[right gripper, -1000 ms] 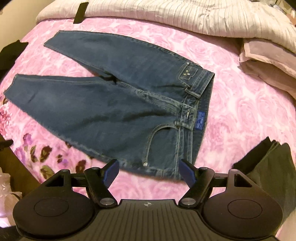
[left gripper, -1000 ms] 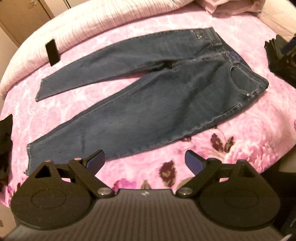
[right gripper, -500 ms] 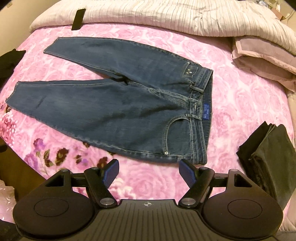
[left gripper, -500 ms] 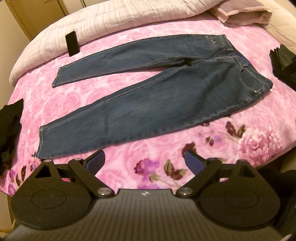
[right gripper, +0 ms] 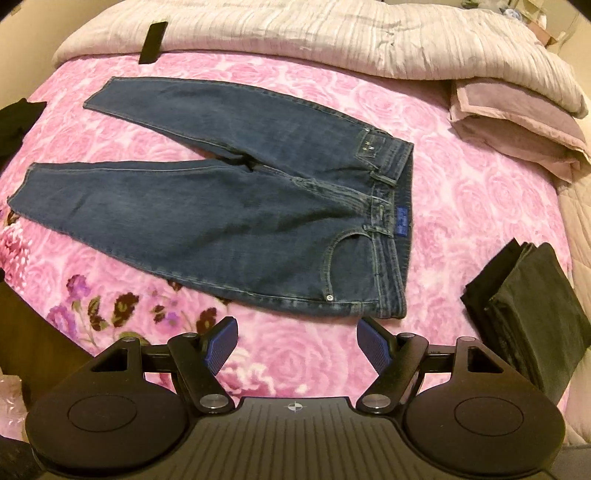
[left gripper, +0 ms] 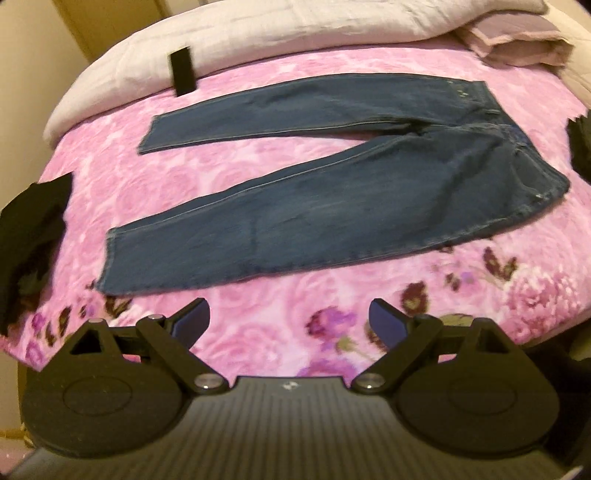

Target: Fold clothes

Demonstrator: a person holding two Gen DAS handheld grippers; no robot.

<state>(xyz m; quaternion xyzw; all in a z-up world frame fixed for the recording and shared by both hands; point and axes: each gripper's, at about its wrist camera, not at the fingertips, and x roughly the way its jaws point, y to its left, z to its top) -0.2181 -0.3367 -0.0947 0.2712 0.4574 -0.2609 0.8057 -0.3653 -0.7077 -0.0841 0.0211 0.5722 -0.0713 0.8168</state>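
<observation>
Jeans [right gripper: 229, 221] spread flat on the pink floral bed [right gripper: 461, 206].
Left tongs [left gripper: 290, 321] and right tongs [right gripper: 297, 343] both gape wide, empty, above the bed's near edge, apart from the denim.

A pink rose-patterned bedspread [right gripper: 461, 192] is spread over the bed, with darker purple flowers printed near its front edge. A pale ribbed quilt [right gripper: 295, 33] is bunched along the far side, and a small black rectangular object [right gripper: 153, 37] is seen resting at its edge. A folded pinkish blanket [right gripper: 517, 125] is laid at the far right corner.
</observation>
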